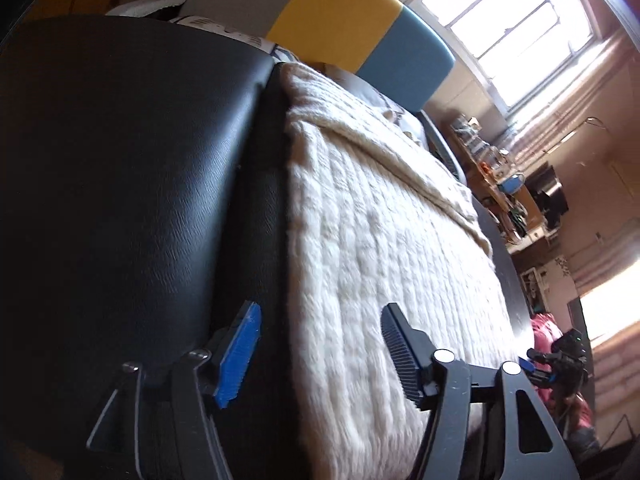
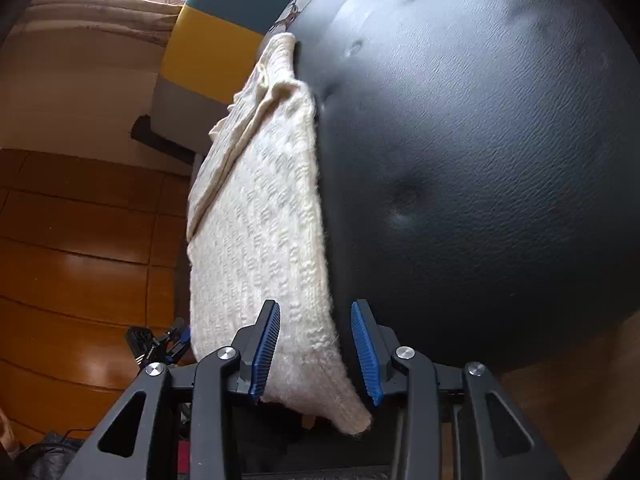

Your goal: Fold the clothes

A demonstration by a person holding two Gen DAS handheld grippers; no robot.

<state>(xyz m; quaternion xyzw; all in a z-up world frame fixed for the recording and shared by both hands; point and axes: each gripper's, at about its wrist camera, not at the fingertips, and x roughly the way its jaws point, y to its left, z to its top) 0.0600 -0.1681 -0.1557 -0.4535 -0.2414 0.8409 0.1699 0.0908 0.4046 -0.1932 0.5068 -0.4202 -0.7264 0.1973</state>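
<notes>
While the left tool (image 1: 320,360) hangs low in the left wrist view, its two ribbed fingers (image 1: 238,362) stand wide apart with nothing pressed between them. A cream knitted garment (image 1: 380,240) lies flat on a black padded ottoman (image 1: 132,184), covering the right part of its top and running from near the tool to the far end. One finger sits over the bare black leather on the left, the other over the knit. Beyond the ottoman stands a yellow and blue panel (image 1: 352,28), with a bright window (image 1: 516,24) at the far right and a cluttered shelf (image 1: 500,184) below it. The right tool (image 1: 560,360) shows small at the near right edge, by something pink (image 1: 544,332).

Seen from the right wrist view, the right tool (image 2: 316,354) has its blue pads (image 2: 266,354) parted to either side of the near corner of the cream knitted garment (image 2: 260,232). The cloth passes between them, yet a gap shows at each pad, so the tool is open and not clamped. The garment lies along the left edge of the black padded ottoman (image 2: 480,160), which has button tufts. A wooden floor (image 2: 80,260) spreads to the left, where the left tool (image 2: 160,346) appears small.
</notes>
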